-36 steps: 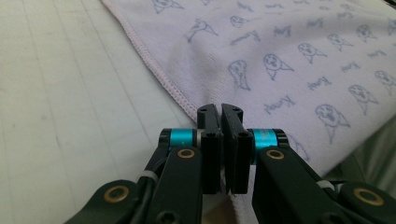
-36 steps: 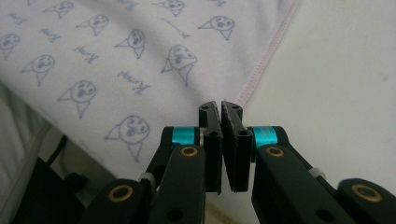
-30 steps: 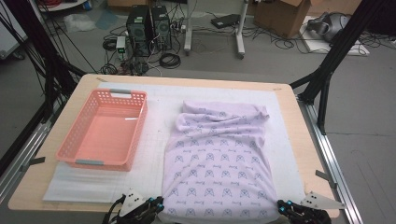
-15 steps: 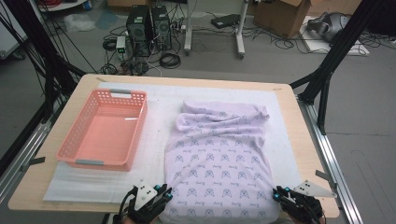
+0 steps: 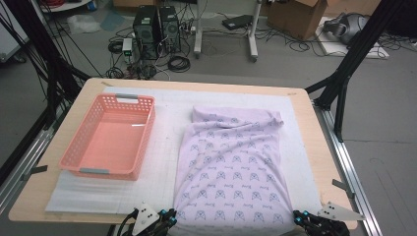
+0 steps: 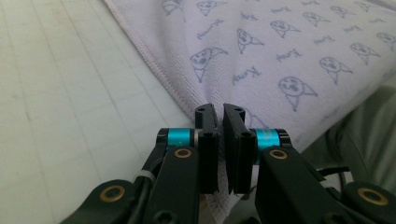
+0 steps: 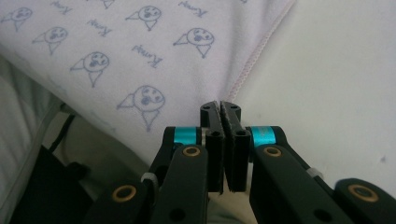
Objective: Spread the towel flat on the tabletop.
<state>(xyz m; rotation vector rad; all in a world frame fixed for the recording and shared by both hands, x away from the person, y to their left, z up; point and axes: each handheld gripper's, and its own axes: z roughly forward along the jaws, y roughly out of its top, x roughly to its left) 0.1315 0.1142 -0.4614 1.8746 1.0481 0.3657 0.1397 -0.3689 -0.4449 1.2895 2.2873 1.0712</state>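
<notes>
**Both tools clamped on the near corners of the printed cloth**

We note the lilac cloth [image 5: 231,172] lying spread on the white foam mat [image 5: 162,182] that covers the bench [image 5: 305,98]. It sits on the right half of the mat, long axis running away from us, far end bunched into soft folds, near edge reaching the bench's front edge.

Left tool [image 5: 164,219]: at the near left corner of the cloth, seen at the bottom of the high view. In the left gripper view [image 6: 220,114] its jaws stand nearly together, with the cloth's stitched hem running down into the narrow slit between them; the fabric hangs out below the pads. We record it as clamped on the cloth. Its jaws have just been closing a little further, with the cloth between them.

Right tool [image 5: 301,216]: at the near right corner. In the right gripper view [image 7: 220,109] the jaws are pressed together, and the hem of the cloth leads straight into the tips. Clamped on the cloth as well.

The cloth thus stretches between the two tools along its near edge and extends ahead of both.

The pink basket [image 5: 78,147] stands on the left of the mat, well apart from the cloth.
</notes>
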